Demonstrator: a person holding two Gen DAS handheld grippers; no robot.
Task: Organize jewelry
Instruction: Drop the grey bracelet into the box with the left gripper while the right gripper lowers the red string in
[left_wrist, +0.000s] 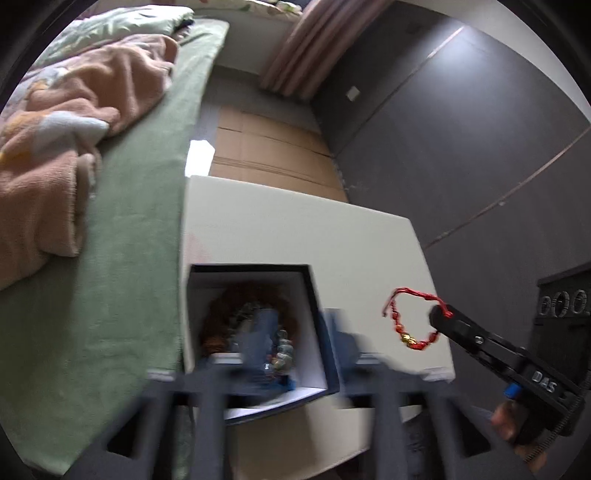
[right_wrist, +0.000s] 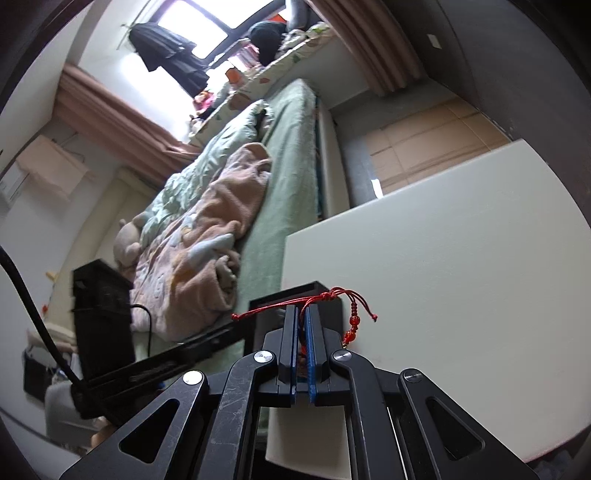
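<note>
A red cord bracelet (left_wrist: 407, 338) with red beads and a gold charm hangs above the white table (left_wrist: 295, 229), right of the box. My right gripper (left_wrist: 439, 314) is shut on its cord. In the right wrist view the blue pads (right_wrist: 310, 339) pinch the red cord (right_wrist: 334, 294), and the beads (right_wrist: 355, 320) dangle to the right. The dark blue box (left_wrist: 317, 325) with a white inside sits open at the table's near left corner, holding several bead bracelets (left_wrist: 251, 314). My left gripper (left_wrist: 301, 343), blurred, hovers open over the box with nothing between its fingers.
A bed with a green sheet (left_wrist: 140, 221) and a pink blanket (left_wrist: 74, 122) runs along the table's left side. Cardboard (left_wrist: 266, 147) covers the floor beyond the table, and a dark wall (left_wrist: 461, 129) stands to the right. A hand (left_wrist: 509, 421) holds the right gripper.
</note>
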